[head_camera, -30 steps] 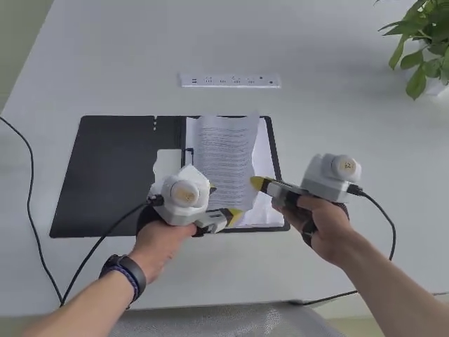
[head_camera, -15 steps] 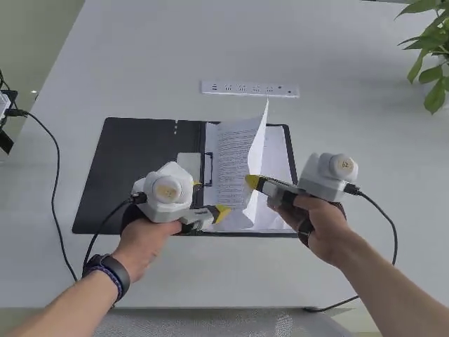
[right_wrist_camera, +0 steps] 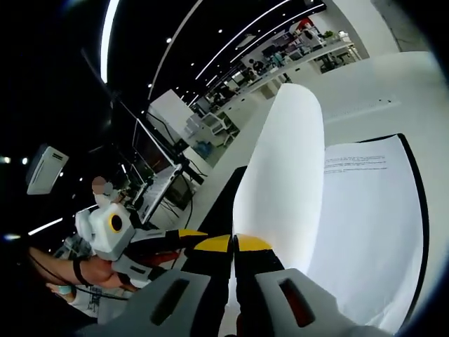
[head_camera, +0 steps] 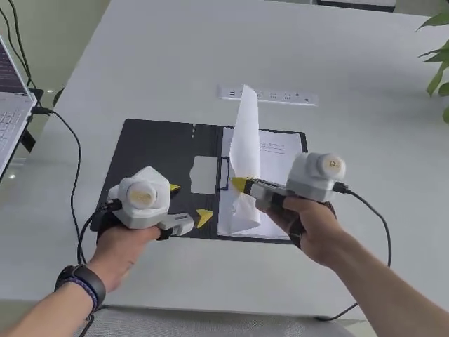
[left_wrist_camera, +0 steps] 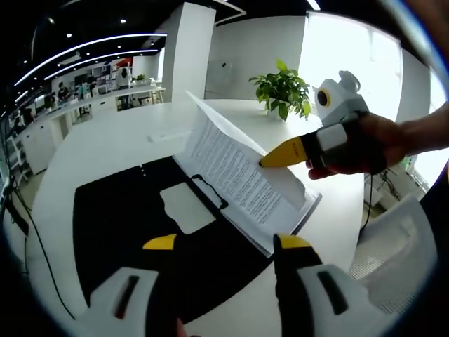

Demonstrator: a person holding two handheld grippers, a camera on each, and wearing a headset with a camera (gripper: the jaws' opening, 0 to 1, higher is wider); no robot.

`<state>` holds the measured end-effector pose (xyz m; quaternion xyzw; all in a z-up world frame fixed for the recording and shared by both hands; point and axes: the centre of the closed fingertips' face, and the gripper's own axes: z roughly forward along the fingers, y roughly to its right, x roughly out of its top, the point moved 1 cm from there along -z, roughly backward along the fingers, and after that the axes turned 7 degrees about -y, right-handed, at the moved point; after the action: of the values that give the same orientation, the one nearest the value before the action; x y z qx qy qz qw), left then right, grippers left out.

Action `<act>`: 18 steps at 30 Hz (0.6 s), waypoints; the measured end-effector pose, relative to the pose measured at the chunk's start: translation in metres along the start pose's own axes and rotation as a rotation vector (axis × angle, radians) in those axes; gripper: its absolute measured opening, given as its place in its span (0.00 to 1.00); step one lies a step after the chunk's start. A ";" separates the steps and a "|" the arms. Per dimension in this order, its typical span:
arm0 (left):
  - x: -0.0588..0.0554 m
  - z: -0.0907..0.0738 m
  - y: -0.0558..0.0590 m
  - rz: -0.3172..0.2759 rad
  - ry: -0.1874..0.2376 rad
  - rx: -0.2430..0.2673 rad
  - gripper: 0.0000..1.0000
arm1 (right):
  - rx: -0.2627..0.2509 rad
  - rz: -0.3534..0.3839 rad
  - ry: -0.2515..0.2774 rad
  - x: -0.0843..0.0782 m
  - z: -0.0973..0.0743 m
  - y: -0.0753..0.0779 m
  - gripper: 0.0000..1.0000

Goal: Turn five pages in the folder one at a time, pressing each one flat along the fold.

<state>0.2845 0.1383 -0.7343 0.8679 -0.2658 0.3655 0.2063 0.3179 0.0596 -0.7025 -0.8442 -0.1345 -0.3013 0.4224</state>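
Observation:
A black folder (head_camera: 158,172) lies open on the white table, with a clip pad at its middle and a stack of printed pages (head_camera: 280,158) on its right half. One page (head_camera: 245,151) stands nearly upright over the fold. My right gripper (head_camera: 238,184) is shut on that page's lower edge; in the right gripper view the jaws (right_wrist_camera: 231,244) meet on the white sheet (right_wrist_camera: 280,175). My left gripper (head_camera: 189,203) hovers open over the folder's lower left half, apart from the page. Its yellow tips (left_wrist_camera: 228,242) frame the folder's near edge, with nothing between them.
A white power strip (head_camera: 266,95) lies beyond the folder. A laptop (head_camera: 8,105) sits at the far left with a black cable (head_camera: 70,175) running along the table. Plant leaves (head_camera: 438,67) show at the right. The table's near edge is just below my hands.
The held page has swung from leaning right up to nearly vertical over the fold. My left gripper has drawn away leftward from the page's lower corner. The head camera has also shifted.

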 end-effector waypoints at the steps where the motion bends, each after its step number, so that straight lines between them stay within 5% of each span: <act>1: -0.002 -0.003 -0.003 0.000 -0.001 0.006 0.53 | 0.004 -0.002 -0.003 0.000 0.002 -0.002 0.00; 18: -0.032 -0.047 -0.046 -0.069 0.007 0.081 0.58 | 0.076 -0.065 -0.093 -0.004 0.063 -0.044 0.00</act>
<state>0.2688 0.2095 -0.7356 0.8829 -0.2199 0.3718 0.1842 0.3186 0.1362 -0.7061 -0.8359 -0.1926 -0.2697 0.4376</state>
